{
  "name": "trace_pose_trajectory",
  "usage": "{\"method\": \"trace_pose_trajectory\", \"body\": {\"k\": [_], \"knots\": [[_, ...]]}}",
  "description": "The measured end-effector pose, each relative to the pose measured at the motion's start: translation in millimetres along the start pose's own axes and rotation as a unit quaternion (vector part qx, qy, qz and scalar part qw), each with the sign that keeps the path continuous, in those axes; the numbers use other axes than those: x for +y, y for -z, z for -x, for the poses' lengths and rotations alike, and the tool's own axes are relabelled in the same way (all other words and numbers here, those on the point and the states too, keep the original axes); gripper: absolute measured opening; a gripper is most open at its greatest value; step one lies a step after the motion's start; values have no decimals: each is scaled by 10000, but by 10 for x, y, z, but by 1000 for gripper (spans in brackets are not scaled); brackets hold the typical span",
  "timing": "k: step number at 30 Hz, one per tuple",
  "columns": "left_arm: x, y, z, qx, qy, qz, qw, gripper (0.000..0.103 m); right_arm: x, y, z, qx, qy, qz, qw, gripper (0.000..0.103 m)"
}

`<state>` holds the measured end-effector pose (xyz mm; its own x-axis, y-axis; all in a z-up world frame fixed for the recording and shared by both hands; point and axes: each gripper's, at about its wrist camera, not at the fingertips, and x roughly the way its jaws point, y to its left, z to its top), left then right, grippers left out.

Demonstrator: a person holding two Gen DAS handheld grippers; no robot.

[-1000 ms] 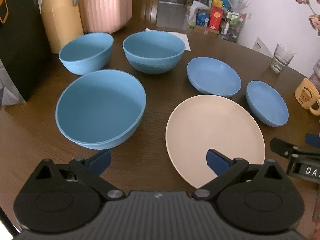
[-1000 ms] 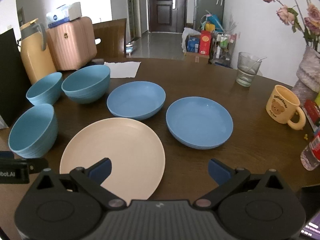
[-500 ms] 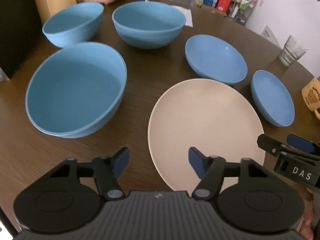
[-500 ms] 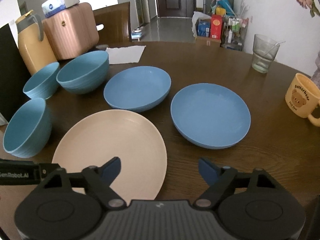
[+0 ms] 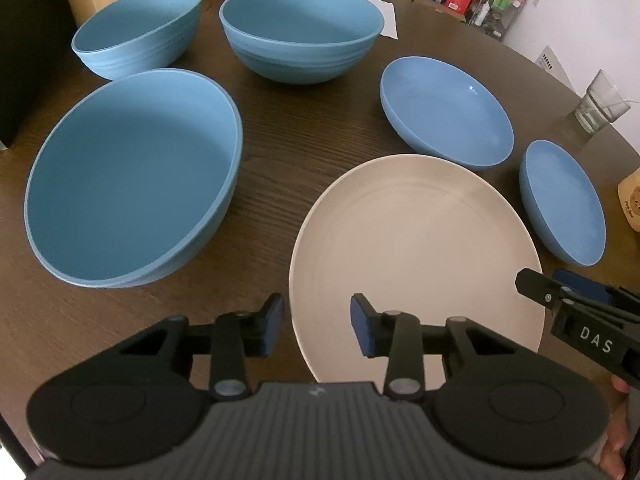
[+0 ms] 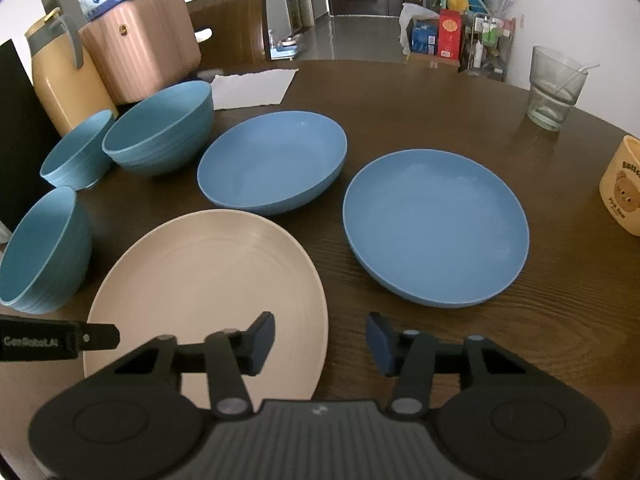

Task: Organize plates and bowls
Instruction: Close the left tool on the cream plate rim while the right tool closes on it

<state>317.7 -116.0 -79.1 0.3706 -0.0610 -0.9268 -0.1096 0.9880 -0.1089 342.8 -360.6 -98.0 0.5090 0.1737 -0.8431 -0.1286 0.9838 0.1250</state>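
A beige plate (image 5: 416, 256) (image 6: 208, 284) lies at the near middle of the dark wooden table (image 5: 280, 152). Three teal bowls stand to its left: a near one (image 5: 132, 176) (image 6: 40, 248), a far left one (image 5: 136, 28) (image 6: 76, 156) and a far middle one (image 5: 300, 28) (image 6: 160, 128). Two blue shallow plates lie behind and right: one (image 5: 448, 108) (image 6: 272, 160), the other (image 5: 564, 200) (image 6: 436, 224). My left gripper (image 5: 316, 324) is open and empty, its jaws straddling the beige plate's near left rim. My right gripper (image 6: 320, 340) is open and empty, astride the plate's near right rim.
A yellow jug (image 6: 64, 76), a pink case (image 6: 140, 40) and a white paper (image 6: 252, 88) stand at the table's back. A glass (image 6: 556, 88) and a bear mug (image 6: 624, 184) stand at the right.
Both grippers moved forward and down toward the beige plate. Both pairs of jaws narrowed but remain open.
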Motion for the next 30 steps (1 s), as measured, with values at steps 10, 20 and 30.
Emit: {"method": "trace_pose_trajectory", "body": {"k": [10,20,30], "knots": [[-8,-47,-66,44,-2,21,10000,32,-53,-43,-140,82,-120,-143,9998,23],[-6,-82,-107,26,-139,2,9999,13,-89,-34,-189,106,-250,-219,9994,13],[-38,-99,-126,-44,-236,-74,9997,11,-110,-4,-178,16,-295,-321,9990,9]]}}
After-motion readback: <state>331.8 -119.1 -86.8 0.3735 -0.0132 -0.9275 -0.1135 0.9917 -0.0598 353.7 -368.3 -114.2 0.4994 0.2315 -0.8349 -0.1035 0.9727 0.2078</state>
